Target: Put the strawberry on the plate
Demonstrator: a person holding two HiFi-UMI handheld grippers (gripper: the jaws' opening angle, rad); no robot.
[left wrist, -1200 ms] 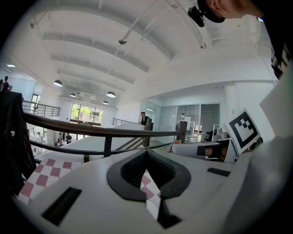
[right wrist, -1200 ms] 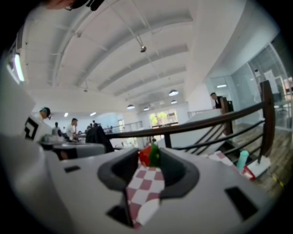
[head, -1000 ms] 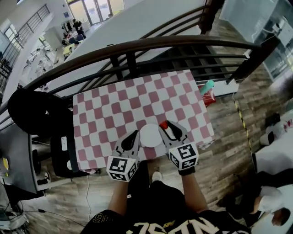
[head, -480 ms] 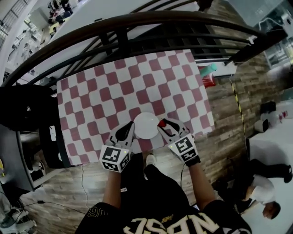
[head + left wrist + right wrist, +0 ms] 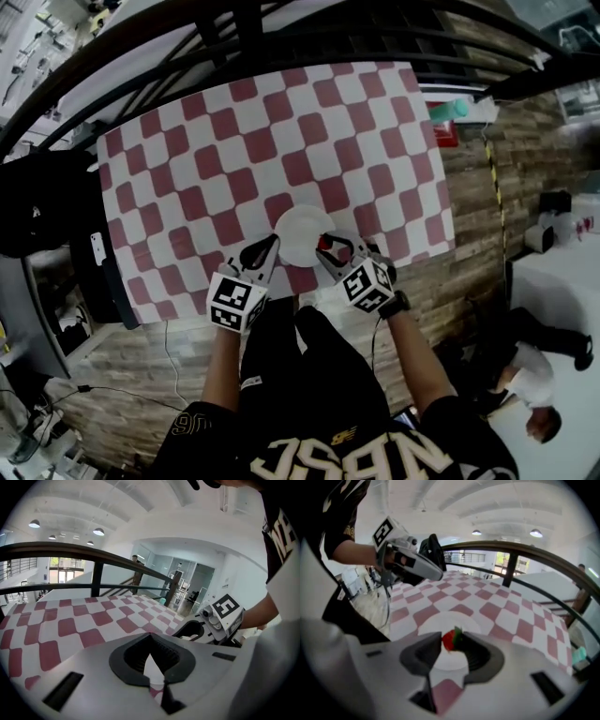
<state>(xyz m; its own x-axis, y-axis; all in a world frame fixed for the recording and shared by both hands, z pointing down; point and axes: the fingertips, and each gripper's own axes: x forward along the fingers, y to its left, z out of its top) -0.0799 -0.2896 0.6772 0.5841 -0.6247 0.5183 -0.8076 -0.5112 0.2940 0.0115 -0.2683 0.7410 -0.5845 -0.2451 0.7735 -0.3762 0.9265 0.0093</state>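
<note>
A round white plate [image 5: 300, 232] lies on the red-and-white checked tablecloth [image 5: 234, 141] near its front edge. My right gripper [image 5: 325, 247] is shut on the red strawberry [image 5: 323, 245] at the plate's near right rim. In the right gripper view the strawberry [image 5: 448, 639], green leaves to the right, hangs between the jaws of the right gripper [image 5: 452, 641] over the plate [image 5: 440, 620]. My left gripper [image 5: 264, 247] sits at the plate's near left rim, jaws together with nothing in them. In the left gripper view the left gripper's [image 5: 150, 641] tips meet.
A dark curved railing [image 5: 281, 37] runs along the table's far side. A black seat [image 5: 37, 206] and a dark stand with a phone [image 5: 97, 248] flank the left edge. A red thing with a green-capped bottle [image 5: 448, 112] lies off the right corner. Wood floor surrounds.
The head view has tilted, so the table sits lower and larger. My right gripper, still carrying the strawberry, has come in against the plate's right rim. The left gripper stays beside the plate.
</note>
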